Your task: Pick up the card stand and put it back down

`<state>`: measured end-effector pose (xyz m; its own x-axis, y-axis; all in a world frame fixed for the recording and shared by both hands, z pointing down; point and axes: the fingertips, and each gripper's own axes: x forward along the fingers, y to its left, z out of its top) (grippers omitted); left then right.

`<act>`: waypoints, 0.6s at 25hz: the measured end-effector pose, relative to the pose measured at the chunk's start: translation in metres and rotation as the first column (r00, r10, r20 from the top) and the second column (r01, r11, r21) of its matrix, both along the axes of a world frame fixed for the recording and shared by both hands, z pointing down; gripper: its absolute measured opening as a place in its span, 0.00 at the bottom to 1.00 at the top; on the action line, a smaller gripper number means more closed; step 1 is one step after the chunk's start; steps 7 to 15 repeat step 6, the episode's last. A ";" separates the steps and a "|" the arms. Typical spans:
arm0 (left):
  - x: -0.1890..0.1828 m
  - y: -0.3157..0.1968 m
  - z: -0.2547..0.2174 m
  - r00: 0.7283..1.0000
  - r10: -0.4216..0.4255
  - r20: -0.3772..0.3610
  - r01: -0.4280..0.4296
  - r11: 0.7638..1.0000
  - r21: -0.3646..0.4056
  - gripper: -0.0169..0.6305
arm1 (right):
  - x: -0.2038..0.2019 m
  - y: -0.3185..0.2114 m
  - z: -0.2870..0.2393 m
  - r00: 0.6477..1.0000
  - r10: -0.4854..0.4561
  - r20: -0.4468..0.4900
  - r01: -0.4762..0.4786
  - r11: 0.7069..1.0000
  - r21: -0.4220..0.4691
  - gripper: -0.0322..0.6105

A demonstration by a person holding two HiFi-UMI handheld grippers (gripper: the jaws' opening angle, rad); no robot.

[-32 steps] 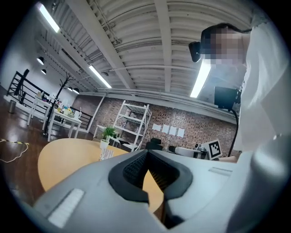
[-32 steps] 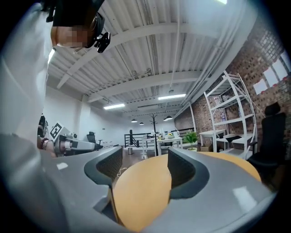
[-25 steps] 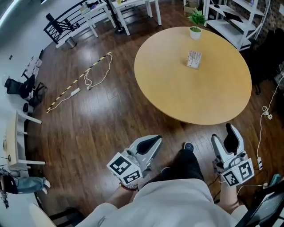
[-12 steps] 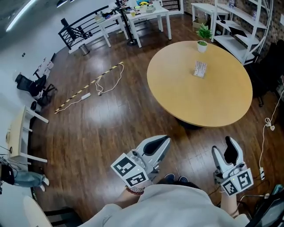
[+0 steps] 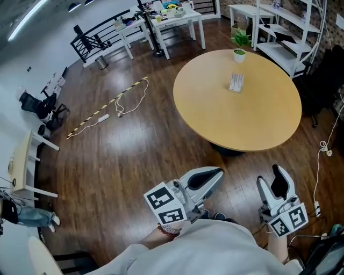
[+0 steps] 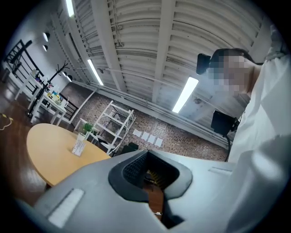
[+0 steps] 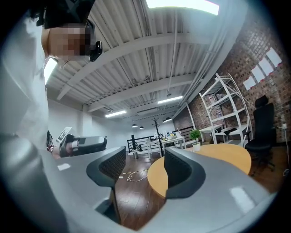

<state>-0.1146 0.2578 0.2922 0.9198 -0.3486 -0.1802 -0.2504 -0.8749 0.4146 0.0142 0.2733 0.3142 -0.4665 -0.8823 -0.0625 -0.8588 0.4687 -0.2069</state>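
Note:
The card stand (image 5: 235,82) is a small white card holder standing upright on the far side of the round wooden table (image 5: 252,123), near a potted plant (image 5: 239,45). It also shows small at the left of the left gripper view, as the card stand (image 6: 79,145). My left gripper (image 5: 215,176) hovers over the floor short of the table's near edge, jaws together and empty. My right gripper (image 5: 272,166) is low at the right, also short of the table. Its jaws have just been closing a little but stand open with nothing between them.
A striped strip and a white cable (image 5: 121,99) lie on the wooden floor at left. White tables (image 5: 172,16) and black racks stand at the back, white shelving (image 5: 290,27) at the back right. Another cable (image 5: 322,147) trails on the floor right of the table.
My left gripper has moved up and to the right, toward the table's near edge. The right gripper keeps nearly the same spot in the picture, while the table has shifted slightly in the head view.

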 end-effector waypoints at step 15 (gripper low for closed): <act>0.007 -0.002 -0.001 1.000 0.001 0.015 -0.001 1.000 0.006 0.01 | 0.009 -0.004 -0.010 1.000 0.017 0.018 -0.018 1.000 0.014 0.45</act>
